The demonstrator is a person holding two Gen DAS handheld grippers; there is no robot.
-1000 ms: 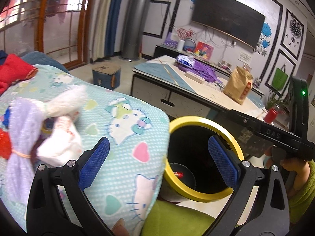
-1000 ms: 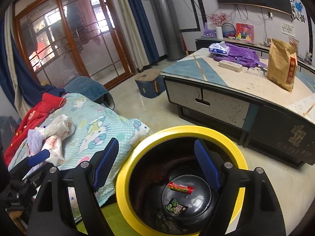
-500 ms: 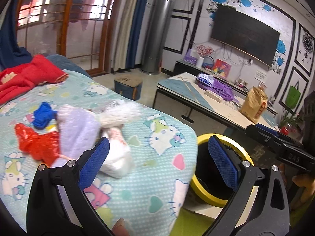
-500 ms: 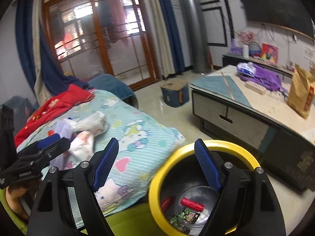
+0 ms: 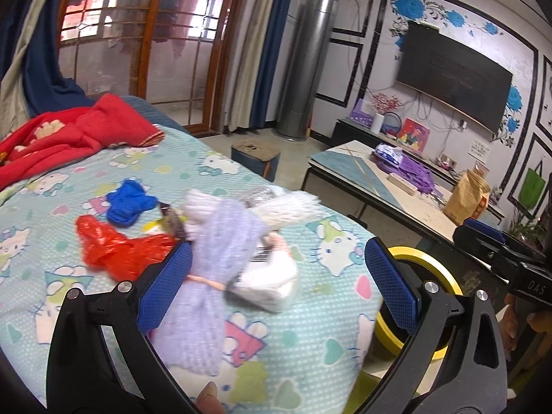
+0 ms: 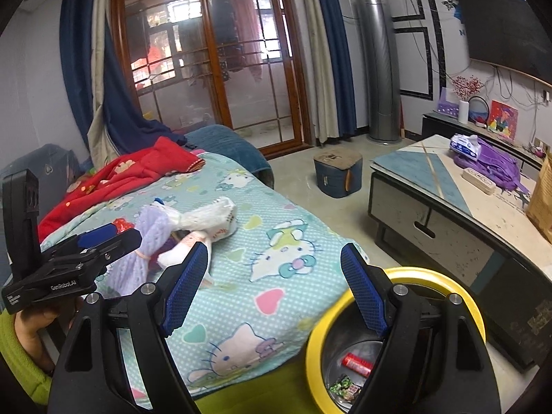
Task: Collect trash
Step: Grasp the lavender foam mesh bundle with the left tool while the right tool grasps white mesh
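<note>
One lilac knit bundle (image 5: 214, 276) lies lengthwise toward the left gripper (image 5: 276, 283), jaws released; right gripper (image 6: 276, 286) released above one yellow-rimmed bin (image 6: 448, 286).

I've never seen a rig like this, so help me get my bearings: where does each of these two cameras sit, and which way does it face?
Left wrist: on the left gripper, facing the cartoon-cat bedspread and its trash pile; the open blue fingers and the right gripper show.
Right wrist: on the right gripper, facing the bedspread and down into the yellow-rimmed bin; the open fingers, the left gripper and a green sleeve show.
Shared: bedspread, trash pile, bin, coffee table.
</note>
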